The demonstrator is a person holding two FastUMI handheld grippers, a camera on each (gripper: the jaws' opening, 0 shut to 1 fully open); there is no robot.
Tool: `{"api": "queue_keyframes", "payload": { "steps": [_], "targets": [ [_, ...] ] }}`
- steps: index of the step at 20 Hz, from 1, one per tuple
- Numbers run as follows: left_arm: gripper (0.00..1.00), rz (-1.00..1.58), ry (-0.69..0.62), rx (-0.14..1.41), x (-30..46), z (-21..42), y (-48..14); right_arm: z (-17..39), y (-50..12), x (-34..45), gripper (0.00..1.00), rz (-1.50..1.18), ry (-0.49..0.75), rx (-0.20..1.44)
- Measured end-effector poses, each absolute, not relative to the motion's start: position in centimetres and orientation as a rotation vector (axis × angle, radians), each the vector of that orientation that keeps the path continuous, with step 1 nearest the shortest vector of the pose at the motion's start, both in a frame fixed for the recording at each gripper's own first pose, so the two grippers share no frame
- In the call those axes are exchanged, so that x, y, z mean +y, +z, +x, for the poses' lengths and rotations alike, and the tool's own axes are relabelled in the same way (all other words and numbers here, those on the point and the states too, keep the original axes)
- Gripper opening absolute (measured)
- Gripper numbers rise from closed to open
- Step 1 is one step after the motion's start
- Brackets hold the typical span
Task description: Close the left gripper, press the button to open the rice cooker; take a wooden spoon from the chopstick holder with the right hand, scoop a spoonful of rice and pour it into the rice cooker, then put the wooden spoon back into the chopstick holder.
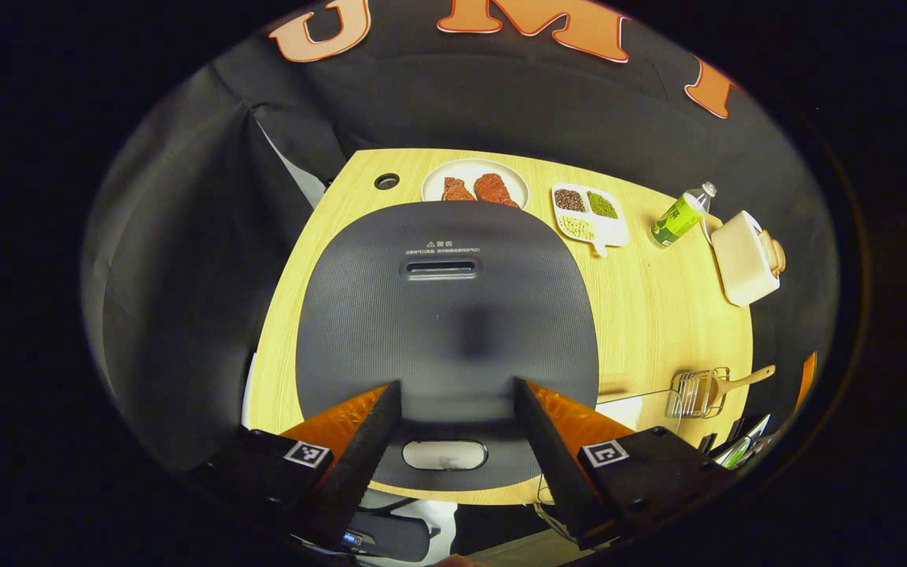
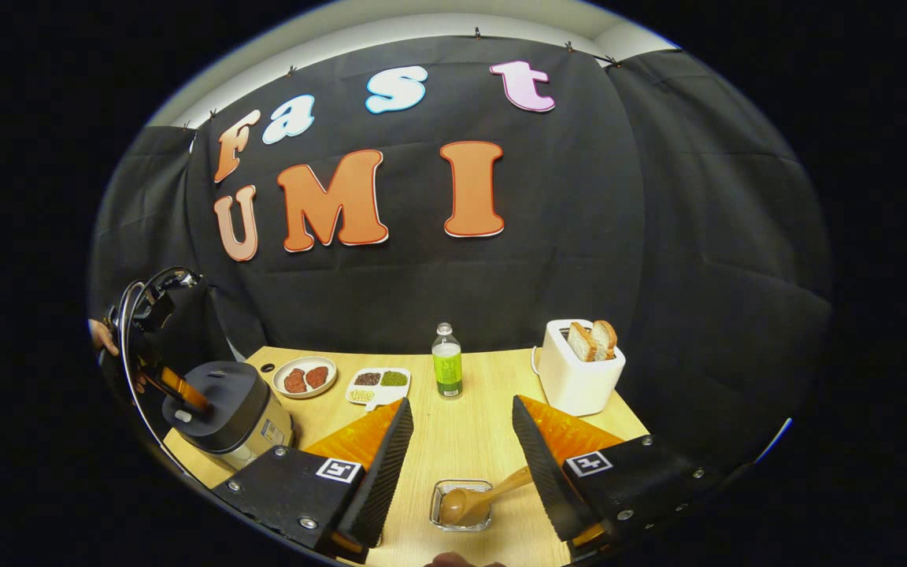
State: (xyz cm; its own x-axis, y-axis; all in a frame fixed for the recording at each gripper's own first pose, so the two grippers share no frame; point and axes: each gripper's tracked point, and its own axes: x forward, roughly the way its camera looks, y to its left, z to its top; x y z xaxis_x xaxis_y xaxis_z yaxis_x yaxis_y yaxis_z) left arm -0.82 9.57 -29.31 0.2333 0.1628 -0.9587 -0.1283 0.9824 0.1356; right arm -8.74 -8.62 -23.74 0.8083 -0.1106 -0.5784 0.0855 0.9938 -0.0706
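Rice cooker point(image 1: 446, 315) lid down, your left gripper point(image 1: 457, 409) spread above its button point(image 1: 444, 454); right gripper point(image 2: 461, 429) spread, spoon point(image 2: 481, 496) untouched

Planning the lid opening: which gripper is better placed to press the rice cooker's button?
Left. The left gripper hovers open directly above the rice cooker, its button between the fingers; it must close first.

From my left tool's view I can make out a small warning triangle and a line of pale print on the dark grey ribbed lid of the rice cooker point(image 1: 446, 315), just above its steam vent slot point(image 1: 440, 269), too small for me to read. The green-labelled clear plastic bottle point(image 2: 446, 362) carries print I cannot read. Each tool bears square black-and-white marker tags.
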Motion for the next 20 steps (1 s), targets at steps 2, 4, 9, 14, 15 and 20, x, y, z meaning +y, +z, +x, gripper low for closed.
{"api": "queue_keyframes", "payload": {
  "steps": [2,4,9,14,15,20],
  "targets": [
    [0.99,0.039,0.198,1.280,9.5,-0.9,-29.3,-8.3,-23.5,-7.8,0.80,-0.044,-0.086,0.604],
    [0.99,0.054,0.191,1.220,9.6,-0.9,-29.2,-7.7,-22.8,-7.0,0.80,-0.059,-0.062,0.574],
    [1.00,0.078,0.189,1.065,9.4,-1.0,-29.2,-6.6,-20.7,-4.4,0.80,-0.079,-0.005,0.487],
    [0.99,0.098,0.230,0.916,9.7,-0.4,-26.7,-5.4,-18.6,-2.0,0.80,-0.096,0.059,0.405],
    [0.99,0.125,0.221,0.857,9.5,0.1,-25.3,-5.2,-18.0,-1.6,0.80,-0.100,0.069,0.391],
    [1.00,0.229,0.212,0.575,8.6,2.3,-15.8,-3.7,-13.7,-0.4,0.80,-0.097,0.084,0.274]
  ]
}}
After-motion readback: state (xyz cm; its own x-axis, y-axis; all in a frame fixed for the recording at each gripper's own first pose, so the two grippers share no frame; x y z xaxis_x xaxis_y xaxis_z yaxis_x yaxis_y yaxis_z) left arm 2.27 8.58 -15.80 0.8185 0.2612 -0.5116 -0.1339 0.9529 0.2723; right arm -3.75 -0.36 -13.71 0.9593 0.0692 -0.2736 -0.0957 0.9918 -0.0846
